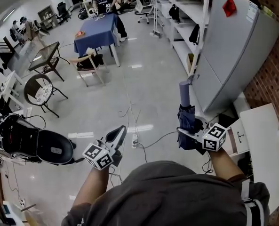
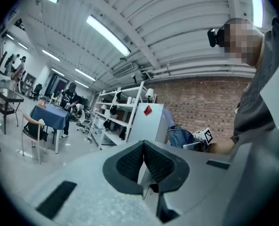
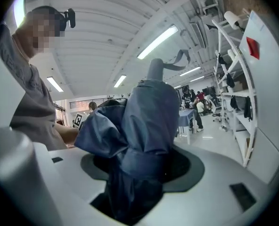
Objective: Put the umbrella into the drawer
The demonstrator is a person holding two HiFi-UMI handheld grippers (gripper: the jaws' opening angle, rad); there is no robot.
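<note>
A folded dark-blue umbrella (image 1: 186, 119) stands upright in my right gripper (image 1: 188, 134), its grey-blue handle (image 1: 184, 93) pointing away from me. In the right gripper view the umbrella's bunched cloth (image 3: 141, 126) fills the space between the jaws, which are shut on it. My left gripper (image 1: 119, 133) is held out level at the left over the floor, apart from the umbrella. Its ribbed pads (image 2: 130, 161) meet with nothing between them. A low white cabinet (image 1: 266, 145) with a drawer front (image 1: 238, 136) stands at the right, just beyond my right hand.
A tall grey cabinet (image 1: 233, 46) with a red tag and white shelving (image 1: 181, 27) line the right wall. A power strip and cables (image 1: 134, 140) lie on the floor ahead. Chairs (image 1: 43, 91), a blue-clothed table (image 1: 96, 32) and an open black case (image 1: 31, 142) stand left.
</note>
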